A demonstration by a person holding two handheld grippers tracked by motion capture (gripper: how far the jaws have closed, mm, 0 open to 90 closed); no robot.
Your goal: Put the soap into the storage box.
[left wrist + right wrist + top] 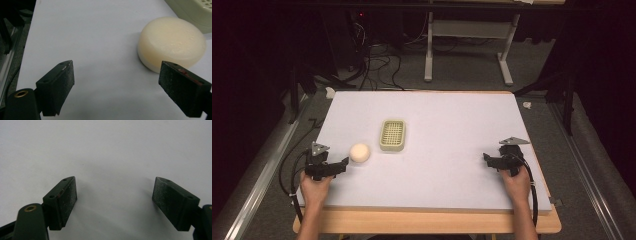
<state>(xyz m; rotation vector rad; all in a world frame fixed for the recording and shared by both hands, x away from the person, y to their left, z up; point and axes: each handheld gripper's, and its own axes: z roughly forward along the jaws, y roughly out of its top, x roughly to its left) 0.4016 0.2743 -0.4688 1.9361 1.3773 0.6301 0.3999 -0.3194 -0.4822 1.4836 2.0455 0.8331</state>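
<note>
A round cream soap bar (360, 152) lies on the white table top (452, 130), just left of a pale green slotted soap dish (392, 135). My left gripper (343, 163) rests near the table's front left, open, a short way from the soap. In the left gripper view the soap bar (171, 43) sits just beyond the right jaw, with nothing between the jaws, and a corner of the soap dish (195, 12) shows behind it. My right gripper (487, 159) sits open at the front right over bare table; its jaws (115, 195) stand wide apart with nothing between them.
The table's wooden edge (427, 222) runs along the front. Beyond the far edge are cables and a white desk frame (467, 45) on grey carpet. Metal rails (262, 170) run along both sides.
</note>
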